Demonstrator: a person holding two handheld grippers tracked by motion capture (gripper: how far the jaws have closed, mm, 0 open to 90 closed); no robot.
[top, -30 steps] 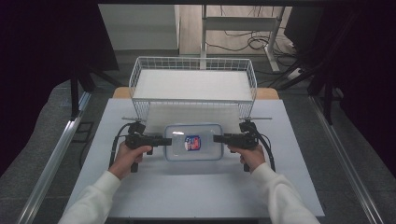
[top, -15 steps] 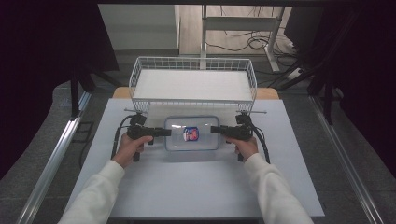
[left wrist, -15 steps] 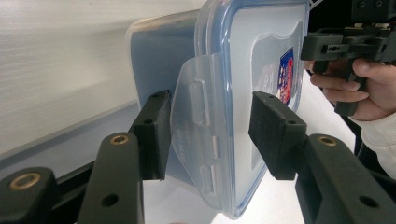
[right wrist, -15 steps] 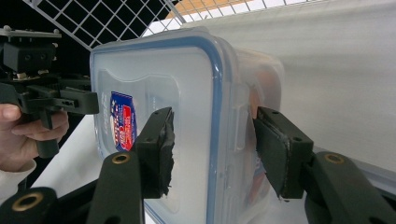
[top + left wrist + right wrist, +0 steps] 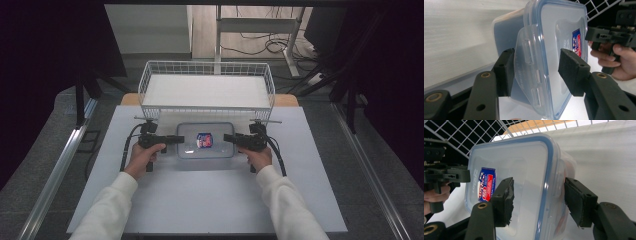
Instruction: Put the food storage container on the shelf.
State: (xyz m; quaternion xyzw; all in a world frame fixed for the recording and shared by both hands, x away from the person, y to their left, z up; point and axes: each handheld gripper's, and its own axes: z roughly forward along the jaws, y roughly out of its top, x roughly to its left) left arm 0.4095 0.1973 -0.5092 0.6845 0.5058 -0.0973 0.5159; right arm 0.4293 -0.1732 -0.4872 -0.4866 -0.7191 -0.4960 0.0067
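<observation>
White surface [image 5: 210,200] carries wire basket [image 5: 207,90] at far edge; clear lidded container [image 5: 205,140] just in front, between grippers; left gripper [image 5: 179,139] jaws apart, straddling container's left end; right gripper [image 5: 229,138] jaws apart around right end

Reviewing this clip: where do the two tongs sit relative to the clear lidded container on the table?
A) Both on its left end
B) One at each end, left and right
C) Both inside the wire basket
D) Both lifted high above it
B: in the high view the left tongs meet the container's left end and the right tongs its right end, in front of the wire basket.
</observation>
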